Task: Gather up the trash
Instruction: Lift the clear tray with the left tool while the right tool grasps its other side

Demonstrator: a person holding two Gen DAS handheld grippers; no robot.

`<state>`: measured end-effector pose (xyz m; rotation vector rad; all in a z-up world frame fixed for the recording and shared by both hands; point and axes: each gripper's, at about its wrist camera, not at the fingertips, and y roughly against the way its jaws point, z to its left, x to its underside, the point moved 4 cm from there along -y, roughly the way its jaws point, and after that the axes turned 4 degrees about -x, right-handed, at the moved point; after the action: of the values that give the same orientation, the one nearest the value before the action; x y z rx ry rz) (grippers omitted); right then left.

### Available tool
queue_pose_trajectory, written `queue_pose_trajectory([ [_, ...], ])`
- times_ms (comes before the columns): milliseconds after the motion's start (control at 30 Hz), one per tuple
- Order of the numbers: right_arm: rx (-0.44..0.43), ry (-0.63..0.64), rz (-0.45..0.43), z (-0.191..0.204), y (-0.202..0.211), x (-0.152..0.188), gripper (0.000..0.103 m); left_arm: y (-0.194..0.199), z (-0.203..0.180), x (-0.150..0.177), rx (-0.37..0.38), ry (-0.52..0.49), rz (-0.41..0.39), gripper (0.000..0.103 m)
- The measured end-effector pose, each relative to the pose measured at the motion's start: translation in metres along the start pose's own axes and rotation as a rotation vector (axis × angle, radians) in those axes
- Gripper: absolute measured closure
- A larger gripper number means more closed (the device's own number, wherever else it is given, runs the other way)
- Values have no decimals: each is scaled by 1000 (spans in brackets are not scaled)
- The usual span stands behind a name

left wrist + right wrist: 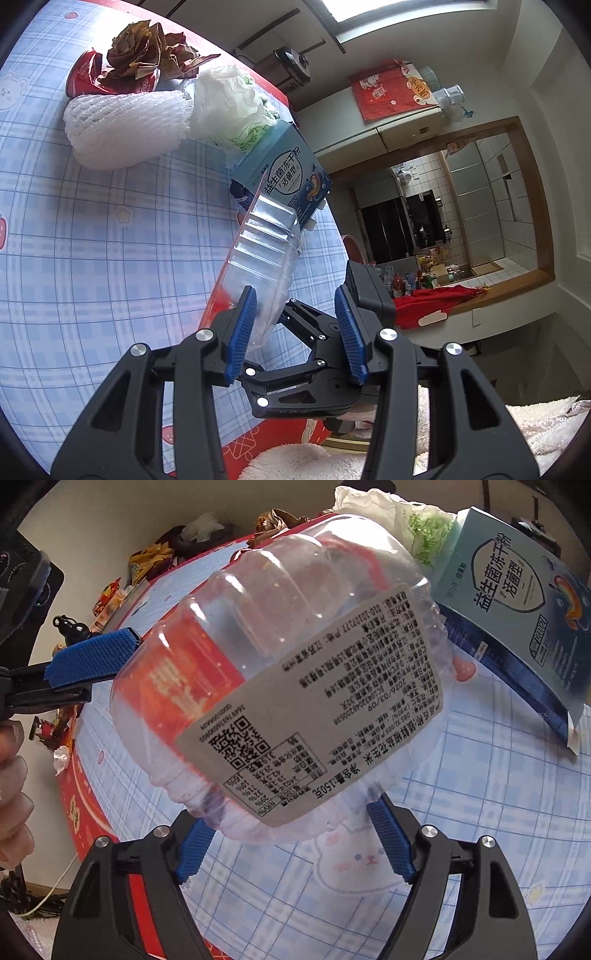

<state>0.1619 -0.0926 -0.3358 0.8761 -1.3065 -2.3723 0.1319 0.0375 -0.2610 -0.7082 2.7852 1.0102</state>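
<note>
A clear plastic jar with a red label and a white printed label fills the right wrist view. It lies slanted over the blue checked tablecloth, its far end against a light blue box. My right gripper is open, its blue pads flanking the jar's near end without visibly squeezing it. In the left wrist view the jar leans on one pad of my open left gripper; the other pad stands clear. One of the left gripper's pads touches the jar's side.
Further trash sits together on the table: a white foam net, a crumpled white bag and brown and red wrappers. The table edge runs just right of the box. A hand shows at the left.
</note>
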Motion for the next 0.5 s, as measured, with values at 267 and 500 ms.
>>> queue_pose_trajectory([
  [267,21,-17,-74,-17,28,7,20,-32,-6,13,-39,-39,107,54],
  [500,38,14,-83,-25,35,7,37,-50,9,12,-75,7,79,54],
])
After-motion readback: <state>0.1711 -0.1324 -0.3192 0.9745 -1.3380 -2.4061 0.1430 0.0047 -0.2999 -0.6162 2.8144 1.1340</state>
